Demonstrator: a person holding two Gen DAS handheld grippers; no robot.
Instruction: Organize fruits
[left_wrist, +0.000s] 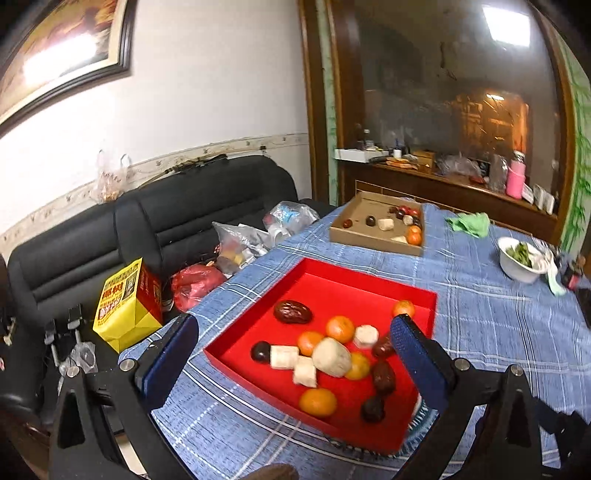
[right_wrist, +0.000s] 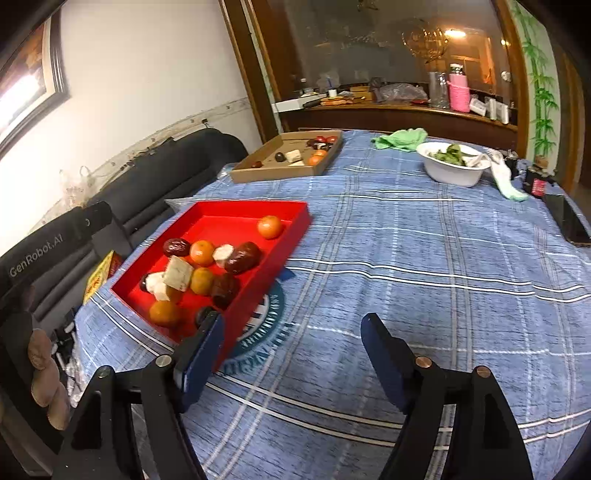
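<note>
A red tray (left_wrist: 332, 273) (right_wrist: 229, 218) lies on the blue plaid tablecloth and holds several oranges (left_wrist: 340, 328) (right_wrist: 270, 226), dark red dates (left_wrist: 292, 312) (right_wrist: 242, 257) and white chunks (left_wrist: 331, 357) (right_wrist: 178, 273). Farther back, a brown cardboard box (left_wrist: 369, 240) (right_wrist: 273, 173) holds more mixed fruit. My left gripper (left_wrist: 295, 321) hovers open over the tray's near end, gripping nothing. My right gripper (right_wrist: 293, 319) is open above the cloth, its left finger in front of the tray's near right corner. In the right wrist view the left gripper's black body (right_wrist: 55, 240) shows at the left.
A white bowl (left_wrist: 521, 258) (right_wrist: 454, 166) of greens and a green cloth (left_wrist: 469, 223) (right_wrist: 400, 138) sit at the table's far right. A dark phone (right_wrist: 567, 221) lies near the right edge. Left of the table stands a black sofa (left_wrist: 147, 221) with plastic bags and a yellow box (left_wrist: 125, 306).
</note>
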